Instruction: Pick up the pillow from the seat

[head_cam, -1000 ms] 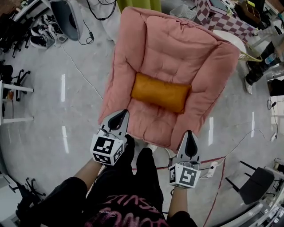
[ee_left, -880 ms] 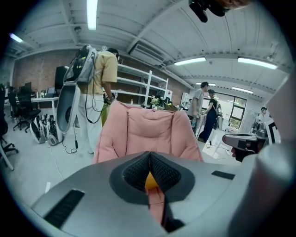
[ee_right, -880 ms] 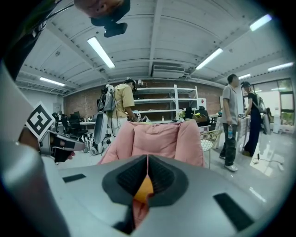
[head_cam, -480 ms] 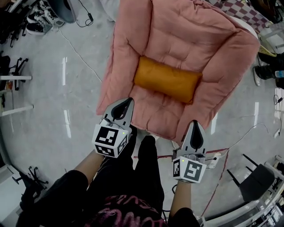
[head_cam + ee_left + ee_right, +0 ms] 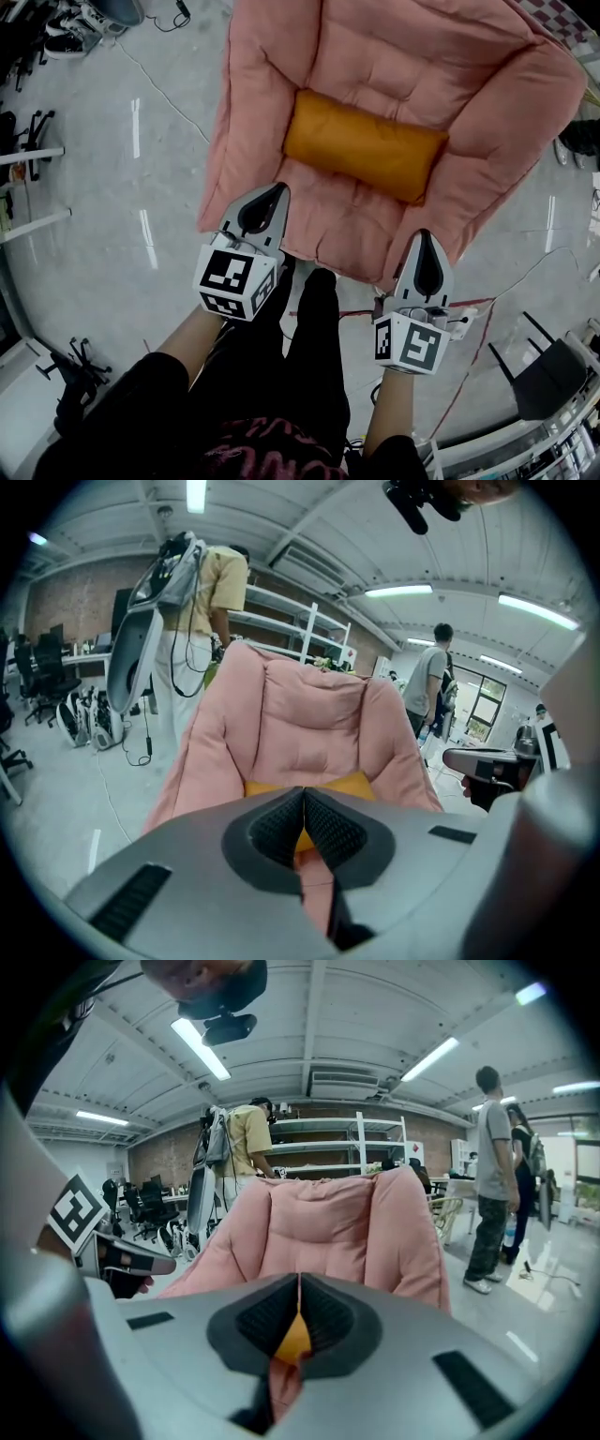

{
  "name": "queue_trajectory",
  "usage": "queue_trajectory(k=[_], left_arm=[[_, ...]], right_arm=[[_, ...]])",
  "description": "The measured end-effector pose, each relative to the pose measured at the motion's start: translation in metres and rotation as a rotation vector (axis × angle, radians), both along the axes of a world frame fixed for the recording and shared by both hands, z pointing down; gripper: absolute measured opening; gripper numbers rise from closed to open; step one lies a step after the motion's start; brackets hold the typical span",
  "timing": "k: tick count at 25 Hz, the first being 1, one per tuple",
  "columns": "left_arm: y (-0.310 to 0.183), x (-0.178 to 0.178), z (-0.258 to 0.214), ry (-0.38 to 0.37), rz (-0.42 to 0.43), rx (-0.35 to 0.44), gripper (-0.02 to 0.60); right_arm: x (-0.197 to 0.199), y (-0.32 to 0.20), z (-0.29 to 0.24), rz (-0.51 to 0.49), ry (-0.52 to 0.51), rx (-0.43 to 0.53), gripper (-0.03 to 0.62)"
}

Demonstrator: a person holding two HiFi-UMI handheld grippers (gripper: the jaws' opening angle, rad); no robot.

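An orange pillow [image 5: 366,153] lies across the seat of a padded pink chair [image 5: 403,56]. My left gripper [image 5: 277,191] hovers over the chair's front left edge, jaws shut and empty. My right gripper [image 5: 425,236] is over the front right edge, also shut with nothing in it. Both point toward the pillow but stay short of it. In the left gripper view the pillow [image 5: 352,785] shows just beyond the closed tips, and the pink chair [image 5: 309,728] fills the middle. In the right gripper view a sliver of the pillow [image 5: 293,1338] peeks between the closed jaws before the pink chair [image 5: 319,1227].
The grey glossy floor [image 5: 122,187] surrounds the chair, with a cable [image 5: 159,103] running across it at left. Office chair bases stand at the left edge [image 5: 28,141]. A dark chair [image 5: 553,375] is at the lower right. People stand behind the chair [image 5: 492,1176], one beside a rack [image 5: 220,592].
Both grippers have sunk and moved forward toward the chair's front edge. The chair and pillow now appear larger and closer in the head view. Jaws stayed shut.
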State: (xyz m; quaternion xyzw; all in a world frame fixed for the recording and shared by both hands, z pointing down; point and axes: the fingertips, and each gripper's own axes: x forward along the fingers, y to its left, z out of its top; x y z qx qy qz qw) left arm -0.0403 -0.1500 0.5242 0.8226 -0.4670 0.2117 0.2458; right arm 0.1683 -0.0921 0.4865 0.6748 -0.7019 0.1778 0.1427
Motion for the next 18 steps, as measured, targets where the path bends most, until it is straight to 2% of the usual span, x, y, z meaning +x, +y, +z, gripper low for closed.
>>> queue_trajectory(k=[4,18], left_arm=[[-0.005,-0.004,0.017,-0.02,0.004,-0.013,0.009],[-0.034,-0.002,0.071,-0.008,-0.024,-0.056,0.009]], right_arm=[[-0.005,-0.008,0.019,-0.012,-0.003,-0.016,0.021],[-0.004,-0.038,0.076,0.003,0.002,-0.061,0.021]])
